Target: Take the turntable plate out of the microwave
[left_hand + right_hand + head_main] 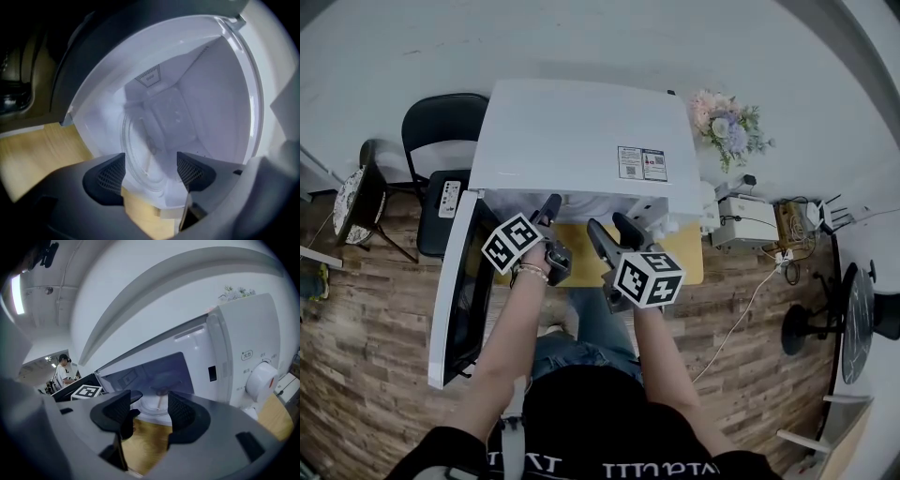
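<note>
Left gripper point(151, 165) and right gripper point(149, 403), jaws released, empty, turntable plate point(138, 143) flat inside open microwave point(581, 141)

A pale yellow wooden tabletop point(686, 262) carries a boxy white microwave point(581, 141), leaving a bare strip along its front edge.

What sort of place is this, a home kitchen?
Probably not; it looks more like a workroom or test lab. The white microwave sits alone on a small wooden table, with a black chair beside it and a cabled equipment box nearby.
</note>
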`<action>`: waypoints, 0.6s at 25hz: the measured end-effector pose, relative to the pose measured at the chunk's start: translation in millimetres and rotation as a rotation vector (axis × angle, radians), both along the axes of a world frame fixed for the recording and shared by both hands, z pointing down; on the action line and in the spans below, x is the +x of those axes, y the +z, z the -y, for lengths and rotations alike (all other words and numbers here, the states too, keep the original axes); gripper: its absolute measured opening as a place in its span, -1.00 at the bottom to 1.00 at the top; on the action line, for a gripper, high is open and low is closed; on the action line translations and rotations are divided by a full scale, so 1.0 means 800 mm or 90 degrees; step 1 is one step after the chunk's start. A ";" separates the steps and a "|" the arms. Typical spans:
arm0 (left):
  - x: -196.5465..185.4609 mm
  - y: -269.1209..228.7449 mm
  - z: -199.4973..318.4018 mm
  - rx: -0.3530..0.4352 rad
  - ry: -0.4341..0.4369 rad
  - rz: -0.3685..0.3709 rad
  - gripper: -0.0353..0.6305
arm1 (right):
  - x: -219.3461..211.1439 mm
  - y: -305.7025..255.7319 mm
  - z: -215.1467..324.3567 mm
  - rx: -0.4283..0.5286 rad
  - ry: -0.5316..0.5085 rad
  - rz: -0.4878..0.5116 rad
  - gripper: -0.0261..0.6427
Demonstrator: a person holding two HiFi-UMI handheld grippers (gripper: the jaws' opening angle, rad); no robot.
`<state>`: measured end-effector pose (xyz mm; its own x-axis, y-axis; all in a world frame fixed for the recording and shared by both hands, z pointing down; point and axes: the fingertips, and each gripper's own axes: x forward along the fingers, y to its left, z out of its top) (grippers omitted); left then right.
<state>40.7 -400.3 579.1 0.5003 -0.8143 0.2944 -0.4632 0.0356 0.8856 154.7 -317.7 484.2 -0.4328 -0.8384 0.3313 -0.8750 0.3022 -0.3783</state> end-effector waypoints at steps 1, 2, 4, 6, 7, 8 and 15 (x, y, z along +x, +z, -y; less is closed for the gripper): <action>-0.001 0.000 0.001 -0.010 -0.012 -0.020 0.11 | 0.000 0.001 0.001 -0.001 0.000 0.002 -0.15; -0.001 0.001 0.001 -0.020 -0.024 -0.039 0.11 | 0.000 0.002 0.002 -0.003 0.001 0.004 -0.15; -0.001 0.004 0.003 -0.041 -0.046 -0.064 0.11 | 0.001 0.004 0.004 -0.005 0.002 0.009 -0.15; -0.002 0.006 0.004 -0.050 -0.062 -0.073 0.07 | 0.000 0.005 0.006 -0.006 0.003 0.013 -0.15; -0.003 0.006 0.005 -0.050 -0.067 -0.075 0.05 | 0.000 0.005 0.007 -0.007 0.003 0.014 -0.15; -0.005 0.007 0.005 -0.048 -0.074 -0.081 0.02 | 0.001 0.006 0.008 -0.007 0.003 0.016 -0.15; -0.010 0.016 0.007 -0.093 -0.109 -0.168 -0.14 | 0.007 0.014 0.011 -0.021 0.011 0.031 -0.16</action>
